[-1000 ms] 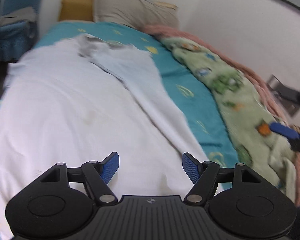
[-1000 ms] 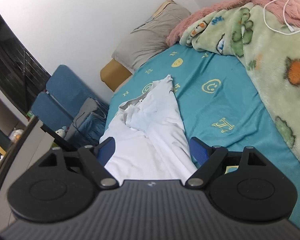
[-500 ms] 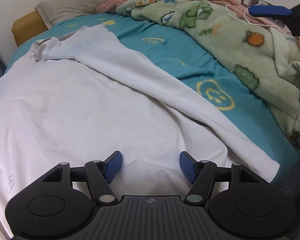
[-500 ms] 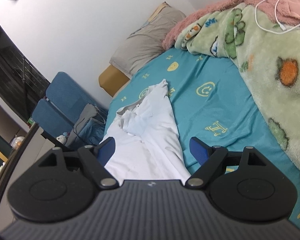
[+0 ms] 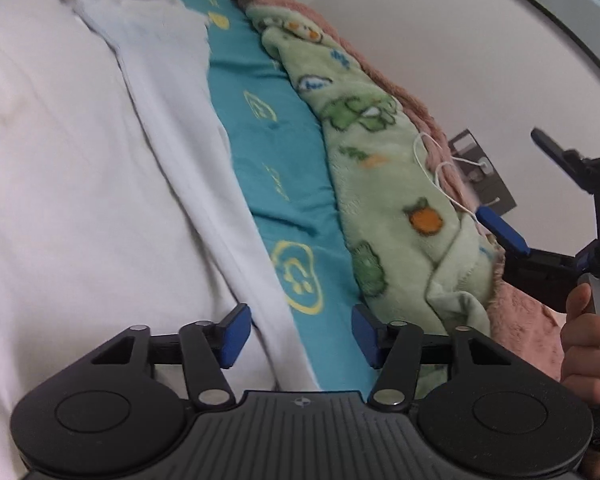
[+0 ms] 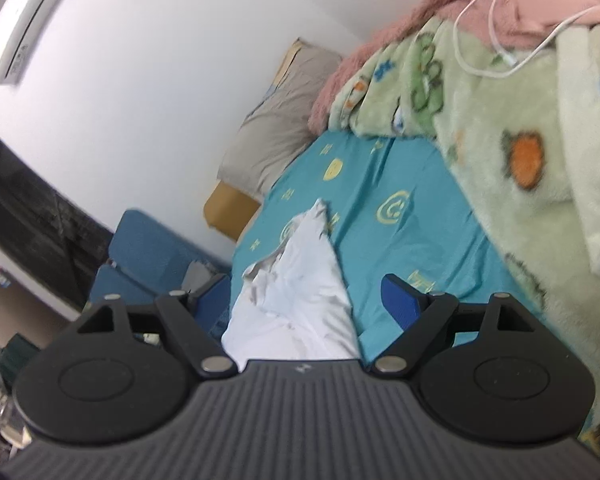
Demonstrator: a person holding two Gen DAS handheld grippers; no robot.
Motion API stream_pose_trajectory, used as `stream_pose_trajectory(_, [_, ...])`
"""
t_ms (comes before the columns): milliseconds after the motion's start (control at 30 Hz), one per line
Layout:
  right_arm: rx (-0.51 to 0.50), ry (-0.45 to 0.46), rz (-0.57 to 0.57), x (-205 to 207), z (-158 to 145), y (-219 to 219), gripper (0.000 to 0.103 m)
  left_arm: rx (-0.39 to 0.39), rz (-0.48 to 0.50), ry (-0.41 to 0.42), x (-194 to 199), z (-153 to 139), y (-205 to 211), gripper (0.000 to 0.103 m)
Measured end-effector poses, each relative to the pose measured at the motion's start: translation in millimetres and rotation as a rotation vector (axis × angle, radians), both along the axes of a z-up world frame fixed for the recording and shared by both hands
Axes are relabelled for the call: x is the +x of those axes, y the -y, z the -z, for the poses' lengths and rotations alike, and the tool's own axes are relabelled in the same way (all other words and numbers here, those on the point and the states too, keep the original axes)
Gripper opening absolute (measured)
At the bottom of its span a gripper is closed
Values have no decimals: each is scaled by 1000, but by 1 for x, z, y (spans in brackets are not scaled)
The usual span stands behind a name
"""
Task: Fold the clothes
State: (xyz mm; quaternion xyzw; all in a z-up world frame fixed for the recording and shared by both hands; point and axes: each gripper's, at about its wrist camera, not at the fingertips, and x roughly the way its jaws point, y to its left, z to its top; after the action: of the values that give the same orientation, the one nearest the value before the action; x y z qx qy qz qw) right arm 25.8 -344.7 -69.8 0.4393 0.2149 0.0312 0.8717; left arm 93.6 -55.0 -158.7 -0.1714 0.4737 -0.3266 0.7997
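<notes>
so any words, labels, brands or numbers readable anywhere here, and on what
"H": yellow letter print, with smileys, on the teal bedsheet, blurred but recognisable.
Small round emblem on the left tongs' ribbed housing: a symbol only, no letters readable.
Small mark on the right tongs' housing: too small to read.
Strip on the air conditioner: too blurred to read.
White shirt: no text visible.

Left tongs (image 5: 300, 336) now apparently over sleeve (image 5: 204, 184)

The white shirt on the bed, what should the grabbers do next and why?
Probably lower the left gripper and pinch the folded sleeve edge of the white shirt. Both grippers are open and empty, that edge lies between its fingers, and the right gripper is farther off.
</notes>
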Motion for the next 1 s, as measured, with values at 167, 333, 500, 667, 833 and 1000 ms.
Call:
stream_pose_trajectory(167, [0, -23, -63, 10, 5, -10, 85, -66, 50, -101, -2, 23, 10, 47])
stream_pose_trajectory(333, [45, -59, -77, 16, 15, -10, 85, -72, 75, -202, -5, 37, 13, 47])
stream_pose_trajectory(500, [56, -77, -103, 17, 19, -14, 85, -101, 80, -258, -11, 34, 8, 50])
stream_pose_trajectory(667, [9, -89, -128, 21, 18, -24, 85, -118, 89, -270, -6, 41, 15, 50])
stream_pose_trajectory(833, [-37, -127, -145, 30, 22, -34, 85, -140, 115, -234, 0, 43, 22, 11])
stream_pose_trajectory(1000, [-47, -152, -132, 32, 25, -35, 85, -150, 80, -188, -6, 25, 9, 2])
